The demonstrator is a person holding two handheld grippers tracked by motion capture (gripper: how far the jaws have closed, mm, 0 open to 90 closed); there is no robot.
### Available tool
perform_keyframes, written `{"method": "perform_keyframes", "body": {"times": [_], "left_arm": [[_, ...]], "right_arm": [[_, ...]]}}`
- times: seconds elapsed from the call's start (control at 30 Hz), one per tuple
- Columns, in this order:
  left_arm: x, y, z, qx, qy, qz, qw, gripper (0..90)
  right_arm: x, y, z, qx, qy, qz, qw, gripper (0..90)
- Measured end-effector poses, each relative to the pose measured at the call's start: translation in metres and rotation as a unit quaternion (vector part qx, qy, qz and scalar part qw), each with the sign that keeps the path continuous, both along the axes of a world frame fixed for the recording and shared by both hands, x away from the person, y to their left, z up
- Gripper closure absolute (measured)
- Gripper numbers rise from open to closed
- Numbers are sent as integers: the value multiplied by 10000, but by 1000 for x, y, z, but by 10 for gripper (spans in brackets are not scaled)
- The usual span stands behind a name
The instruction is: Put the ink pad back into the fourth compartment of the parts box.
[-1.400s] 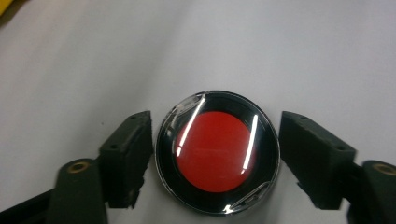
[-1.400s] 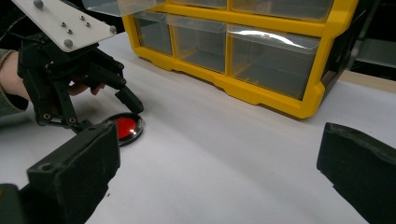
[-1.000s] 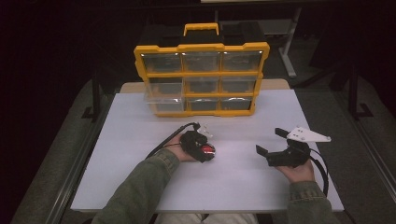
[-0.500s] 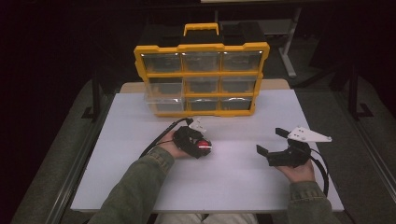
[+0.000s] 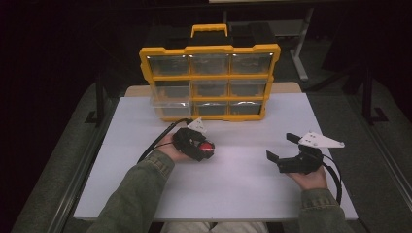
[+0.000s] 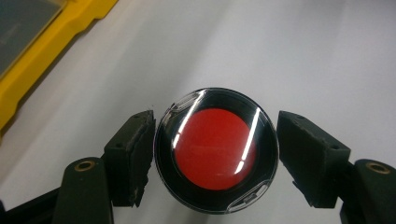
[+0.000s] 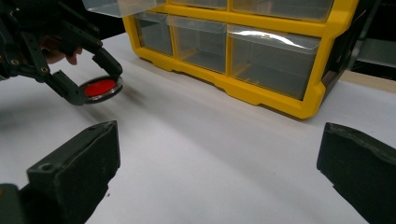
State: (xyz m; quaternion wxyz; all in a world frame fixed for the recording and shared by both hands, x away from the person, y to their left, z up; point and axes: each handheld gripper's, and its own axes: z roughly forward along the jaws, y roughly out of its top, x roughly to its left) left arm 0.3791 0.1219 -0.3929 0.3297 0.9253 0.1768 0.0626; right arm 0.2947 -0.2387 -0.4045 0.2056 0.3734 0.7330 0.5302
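A round red disc [image 6: 215,149] with a black rim and a clear shiny cover sits between the jaws of my left gripper [image 6: 215,156], which is shut on it. In the high view that gripper [image 5: 206,149] holds the disc [image 5: 207,146] just above the white table, in front of the yellow organizer [image 5: 209,48]. In the right gripper view the disc [image 7: 99,87] hangs slightly off the tabletop in the left gripper [image 7: 100,88]. My right gripper [image 5: 281,146] rests at the right with its jaws wide open and nothing between them [image 7: 219,163].
The yellow organizer [image 7: 280,100] stands upright at the back of the white table [image 5: 243,194], with several clear drawers. One drawer [image 5: 167,94] in the left column of the middle row is pulled out. Open tabletop lies between the two grippers.
My left gripper has risen and moved a little away from the person, toward the organizer, with the red disc in it. The right gripper has not moved.
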Motion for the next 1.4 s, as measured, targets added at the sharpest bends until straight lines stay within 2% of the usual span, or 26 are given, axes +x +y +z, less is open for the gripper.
{"method": "perform_keyframes", "body": {"times": [0.57,1.07,1.4], "left_arm": [[-6,14,22,-96,-104,27,9999,296],[-10,28,44,-208,-308,94,9993,296],[-13,39,60,-182,-420,139,9989,296]], "right_arm": [[-1,-1,0,47,-2,-42,10000,0],[0,-1,-1,52,13,-67,10000,0],[0,0,-1,35,37,-66,10000,0]]}}
